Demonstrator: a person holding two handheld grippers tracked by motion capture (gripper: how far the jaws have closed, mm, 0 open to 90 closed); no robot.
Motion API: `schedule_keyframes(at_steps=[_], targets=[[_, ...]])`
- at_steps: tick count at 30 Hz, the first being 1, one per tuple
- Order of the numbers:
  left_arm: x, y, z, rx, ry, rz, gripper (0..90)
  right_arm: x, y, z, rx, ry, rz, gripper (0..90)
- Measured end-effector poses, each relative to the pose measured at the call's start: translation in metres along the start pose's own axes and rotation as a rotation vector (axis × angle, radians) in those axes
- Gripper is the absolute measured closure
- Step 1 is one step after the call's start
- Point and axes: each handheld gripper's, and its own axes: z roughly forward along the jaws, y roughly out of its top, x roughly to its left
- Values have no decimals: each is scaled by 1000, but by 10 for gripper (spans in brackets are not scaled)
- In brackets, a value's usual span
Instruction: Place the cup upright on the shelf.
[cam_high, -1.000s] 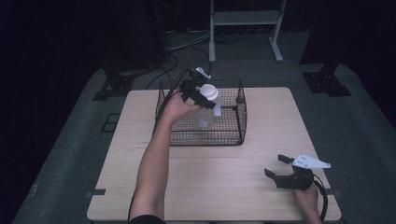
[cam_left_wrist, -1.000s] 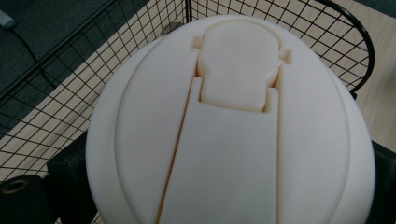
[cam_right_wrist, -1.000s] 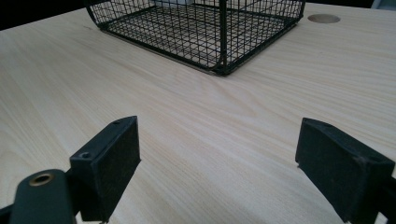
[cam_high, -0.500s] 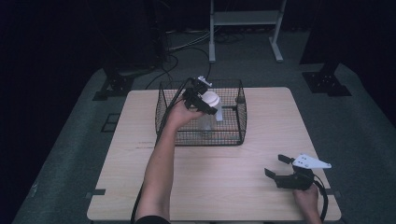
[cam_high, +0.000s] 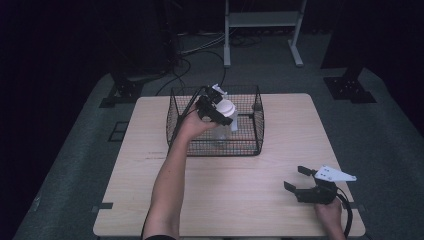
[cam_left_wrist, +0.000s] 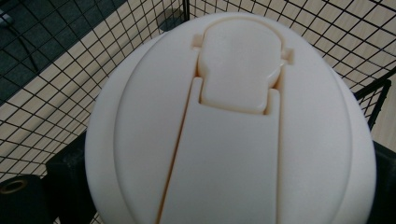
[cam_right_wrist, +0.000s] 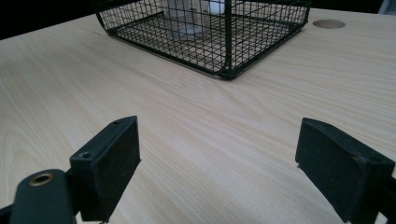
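One clear bottle, light and slippery I judge, hangs over the basket, my left tool clenched beneath its white lid; right tool released.

Both forearms are showing bare; the right gripper is wearing black jaws, a grey three-cornered plate and black cable.

Around my workspace: table, dark floor, stands and cables.

I see the pale wooden table filling the lower middle of the frame, a white metal frame at top centre, black cables trailing on the grey floor at upper left, and a black stand base at upper right.
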Motion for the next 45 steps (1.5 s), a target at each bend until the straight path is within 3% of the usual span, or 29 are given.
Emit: schedule_keyframes(at_steps=[5,9,19,31,41,45], targets=[[3,0,-1,6,9,5,47,-1,0,-1,-4,0,8,128],[6,-2,-1,-2,7,-17,47,0,0,0,2,-2,1,129],[2,-1,-2,12,6,10,46,1,0,2,15,-5,-9,129],[4,-2,-3,12,3,-20,13,2,0,3,26,-7,-13,129],[5,-3,-11,-19,-20,-25,13,2,0,3,28,-7,-14,129],[5,-4,-13,-17,-7,-19,3,3,0,3,29,-7,-15,129]])
